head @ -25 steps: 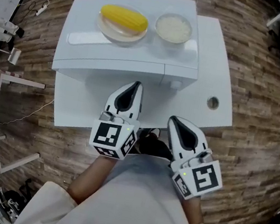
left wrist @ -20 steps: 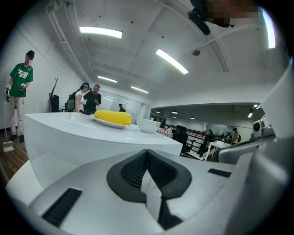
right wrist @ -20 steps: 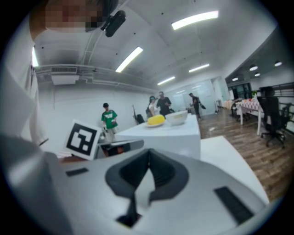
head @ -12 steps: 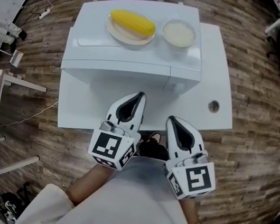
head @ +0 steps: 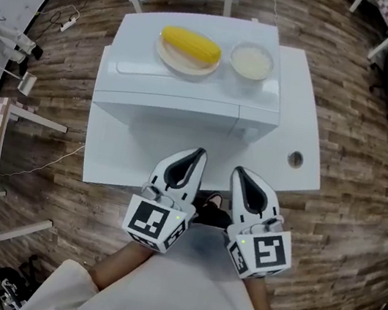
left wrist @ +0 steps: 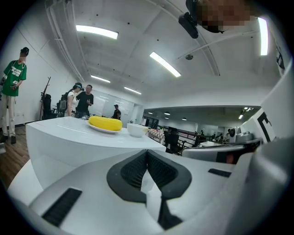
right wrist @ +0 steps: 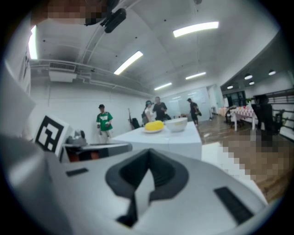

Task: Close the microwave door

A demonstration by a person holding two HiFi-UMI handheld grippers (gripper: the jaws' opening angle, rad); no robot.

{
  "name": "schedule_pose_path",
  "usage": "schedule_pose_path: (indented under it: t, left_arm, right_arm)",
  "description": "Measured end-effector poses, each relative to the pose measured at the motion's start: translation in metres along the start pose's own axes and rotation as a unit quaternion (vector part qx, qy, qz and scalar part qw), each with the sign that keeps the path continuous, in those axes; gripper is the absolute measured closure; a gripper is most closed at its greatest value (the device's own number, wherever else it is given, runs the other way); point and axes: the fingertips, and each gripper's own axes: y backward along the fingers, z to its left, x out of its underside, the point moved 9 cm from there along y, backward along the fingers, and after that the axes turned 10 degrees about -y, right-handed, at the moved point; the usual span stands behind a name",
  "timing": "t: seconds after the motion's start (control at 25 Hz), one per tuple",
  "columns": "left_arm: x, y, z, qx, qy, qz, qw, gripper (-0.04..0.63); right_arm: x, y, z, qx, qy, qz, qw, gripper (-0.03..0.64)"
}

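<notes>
- On the white table (head: 303,136) ahead of me stands the microwave (head: 181,100), its door flush with the body.
- On its top I see a corn cob (head: 191,44) on a plate (head: 168,57), with a bowl (head: 252,61) just beside it.
- My left gripper (head: 195,154) has its jaws pressed together, empty, near the microwave's front.
- My right gripper (head: 241,175) is likewise closed on nothing, beside the left.

A: How is the microwave (head: 181,100) finished?
B: A smooth, faintly glossy white casing is seen. The floor (head: 347,215) is laid in matt brown wood strips.
A: And the left gripper (head: 196,153)?
B: Its shell is moulded in smooth white plastic; its pads (left wrist: 132,172) are made of matt black ribbed material.
</notes>
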Motion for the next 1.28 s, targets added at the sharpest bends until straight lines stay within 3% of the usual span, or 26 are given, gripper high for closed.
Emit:
schedule_pose_path:
  t: [1.28]
  left_arm:
    - [-0.003,-0.004,-0.029,0.022,-0.019,-0.007,0.9996,0.583]
  right_arm:
    - [0.002,0.001,-0.004,-0.044,0.01,0.012,0.999,0.594]
